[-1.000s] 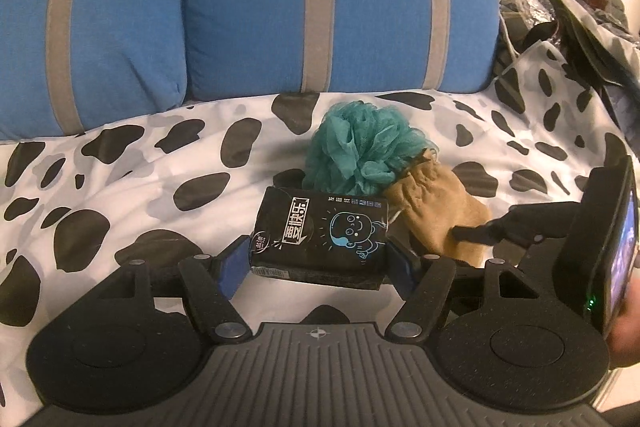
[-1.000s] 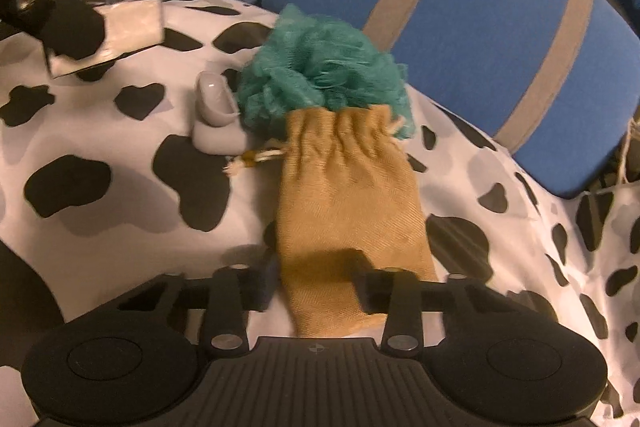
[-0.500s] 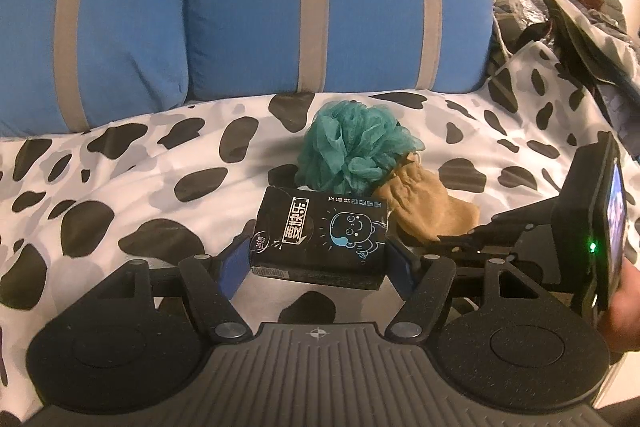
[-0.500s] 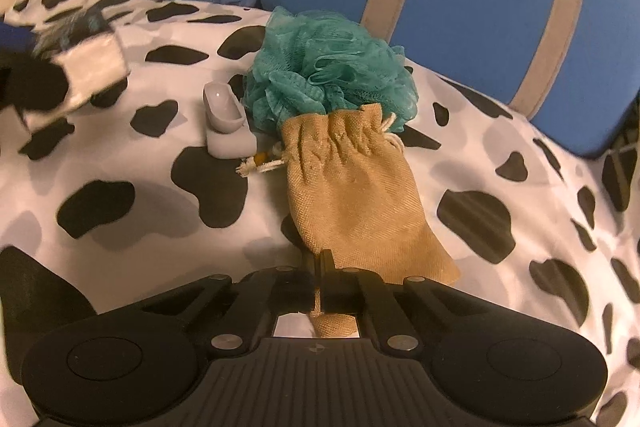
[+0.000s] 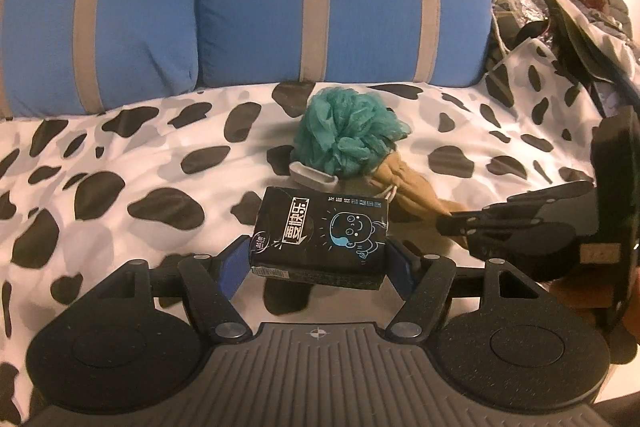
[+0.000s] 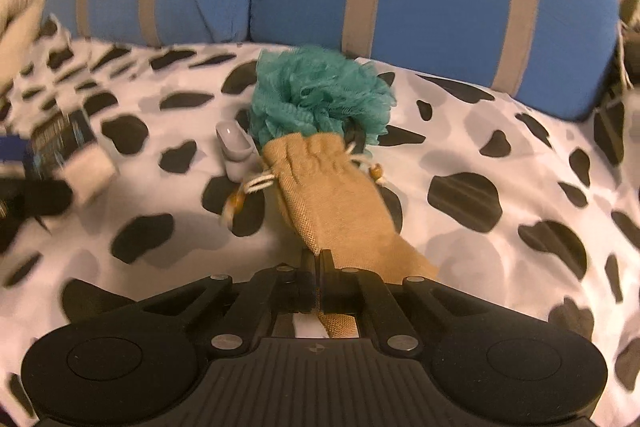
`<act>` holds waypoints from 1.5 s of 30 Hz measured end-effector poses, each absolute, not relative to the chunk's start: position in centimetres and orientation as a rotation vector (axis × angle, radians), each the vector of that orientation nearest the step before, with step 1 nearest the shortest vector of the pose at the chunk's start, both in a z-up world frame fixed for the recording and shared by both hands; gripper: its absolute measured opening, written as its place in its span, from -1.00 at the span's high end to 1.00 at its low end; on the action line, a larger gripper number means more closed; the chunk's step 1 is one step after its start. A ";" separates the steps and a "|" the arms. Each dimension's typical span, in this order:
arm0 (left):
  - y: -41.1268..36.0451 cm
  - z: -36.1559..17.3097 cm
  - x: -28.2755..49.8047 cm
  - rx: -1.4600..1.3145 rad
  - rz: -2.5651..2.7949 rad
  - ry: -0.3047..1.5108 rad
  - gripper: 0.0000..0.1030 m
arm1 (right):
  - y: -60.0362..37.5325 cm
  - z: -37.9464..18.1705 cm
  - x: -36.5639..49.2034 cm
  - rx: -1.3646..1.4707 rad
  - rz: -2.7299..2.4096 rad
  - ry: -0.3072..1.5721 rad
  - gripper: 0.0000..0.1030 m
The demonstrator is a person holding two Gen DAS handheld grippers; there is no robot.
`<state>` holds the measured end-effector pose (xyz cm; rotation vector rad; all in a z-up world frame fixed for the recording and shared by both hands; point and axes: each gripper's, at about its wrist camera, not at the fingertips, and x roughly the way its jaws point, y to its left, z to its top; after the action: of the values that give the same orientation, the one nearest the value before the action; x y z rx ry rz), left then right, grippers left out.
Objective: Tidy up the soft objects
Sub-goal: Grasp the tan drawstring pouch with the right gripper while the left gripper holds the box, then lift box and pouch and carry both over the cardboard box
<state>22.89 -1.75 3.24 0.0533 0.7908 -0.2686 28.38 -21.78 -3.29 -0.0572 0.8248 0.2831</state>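
- Backing the scene at twelve o'clock, two blue cushions (image 5: 248, 7) wall off a cow-print sheet (image 5: 120, 155), giving soft items a flat place to lie.
- Sitting mid-sheet, a teal bath pouf (image 6: 320, 95) touches the gathered mouth of a burlap pouch (image 6: 336, 195), with a small grey holder (image 6: 236, 147) just beside at its nine o'clock; they look grouped.
- Clamping the pouch's bottom end at six o'clock, the right gripper (image 6: 318, 281) has its fingers pinched nearly together on cloth, probably to drag or lift it.
- Squeezing a black tissue pack (image 5: 320, 235) across its short ends, the left gripper (image 5: 318, 263) holds it clear of the sheet, level, likely for placing.
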 end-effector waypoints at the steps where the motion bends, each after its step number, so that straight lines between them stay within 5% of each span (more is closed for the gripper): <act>1: -1.9 3.3 22.6 0.054 -0.267 0.791 -0.34 | -22.1 -3.0 28.1 -0.033 0.287 0.826 0.93; 45: -1.6 4.4 9.2 0.025 -0.312 0.781 -0.34 | -22.0 4.3 10.6 0.045 0.327 0.703 0.93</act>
<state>9.25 -1.63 4.37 0.0246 0.7811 -0.3122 10.61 -22.03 4.26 0.0453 0.7033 0.3271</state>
